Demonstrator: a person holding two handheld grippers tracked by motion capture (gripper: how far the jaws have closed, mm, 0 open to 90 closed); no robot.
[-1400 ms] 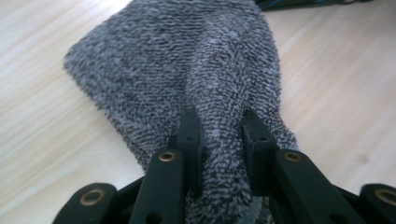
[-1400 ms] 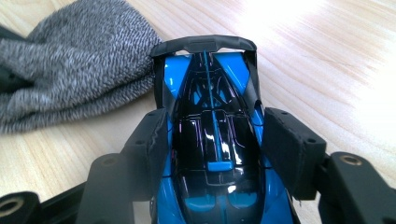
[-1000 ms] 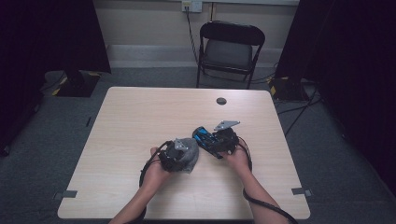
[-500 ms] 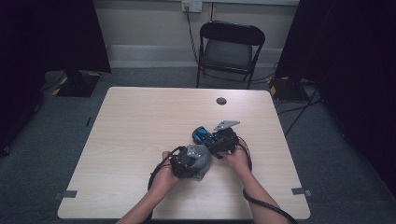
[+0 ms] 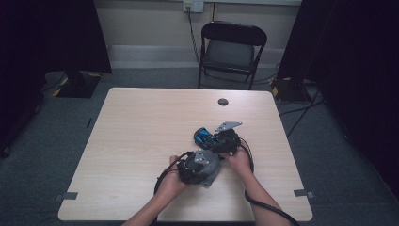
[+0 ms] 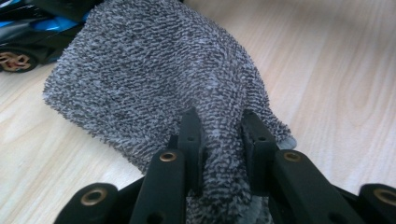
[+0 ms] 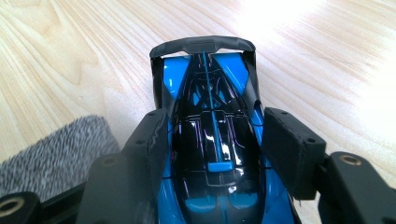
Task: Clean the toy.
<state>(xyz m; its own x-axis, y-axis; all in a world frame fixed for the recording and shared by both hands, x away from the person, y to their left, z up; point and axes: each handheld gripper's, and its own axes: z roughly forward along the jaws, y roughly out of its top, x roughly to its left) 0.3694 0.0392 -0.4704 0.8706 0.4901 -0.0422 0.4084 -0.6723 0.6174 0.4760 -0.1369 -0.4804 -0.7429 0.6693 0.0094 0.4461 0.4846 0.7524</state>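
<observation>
Grey terry cloth (image 6: 154,79) is clamped in left gripper (image 6: 219,135), draped toward blue toy race car (image 7: 212,140), which is gripped by right gripper (image 7: 212,149) on wooden table (image 5: 141,122).

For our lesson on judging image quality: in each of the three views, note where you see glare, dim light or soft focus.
High view: dim room, dark corners, the table evenly lit, the grippers small. Left gripper view: the grey cloth is sharp, the jaws at the bottom edge slightly soft. Right gripper view: a washed-out bright patch on the wood at upper right, with highlights on the toy car.
</observation>
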